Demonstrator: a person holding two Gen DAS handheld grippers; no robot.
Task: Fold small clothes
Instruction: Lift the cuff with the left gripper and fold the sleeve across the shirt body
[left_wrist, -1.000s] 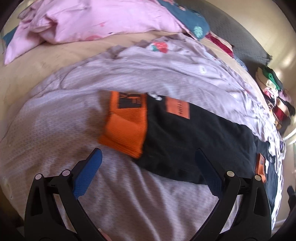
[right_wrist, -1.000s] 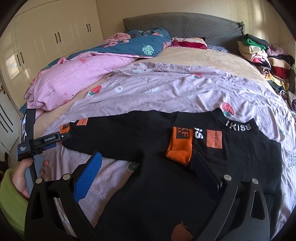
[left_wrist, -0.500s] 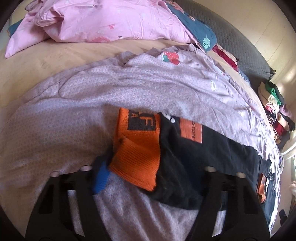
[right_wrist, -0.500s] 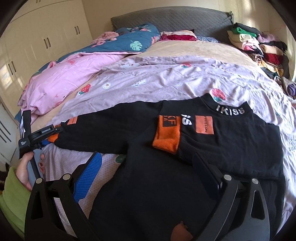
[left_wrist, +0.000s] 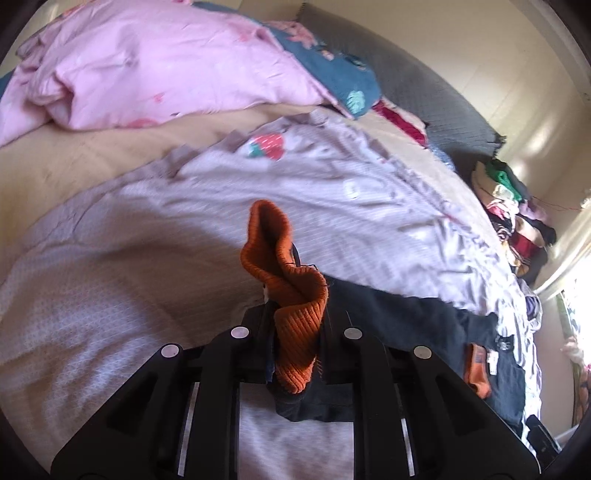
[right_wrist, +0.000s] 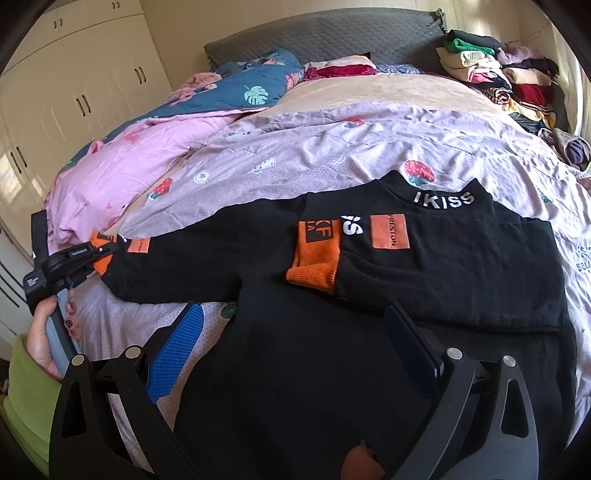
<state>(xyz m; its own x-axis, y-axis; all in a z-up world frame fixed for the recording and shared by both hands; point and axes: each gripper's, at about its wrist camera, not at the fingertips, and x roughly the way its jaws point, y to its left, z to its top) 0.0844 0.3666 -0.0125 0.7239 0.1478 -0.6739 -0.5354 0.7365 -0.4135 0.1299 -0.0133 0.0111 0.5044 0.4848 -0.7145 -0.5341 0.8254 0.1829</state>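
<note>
Right gripper (right_wrist: 291, 343), bottom centre of the right wrist view: jaws spread wide, nothing between them, over the black sweater (right_wrist: 369, 295) lying flat across mid-frame on the lilac quilt (right_wrist: 314, 147). Left gripper (left_wrist: 295, 343), bottom centre of the left wrist view: jaws have just been closing, now clamped on the sweater's orange cuff (left_wrist: 291, 295), which stands bunched above them. Upper left: pink duvet (right_wrist: 122, 162). Upper right: stacked clothes (right_wrist: 495, 66).

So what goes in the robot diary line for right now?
left gripper: just closed on orange cuff | right gripper: open over black top | other sleeve folded in
</note>
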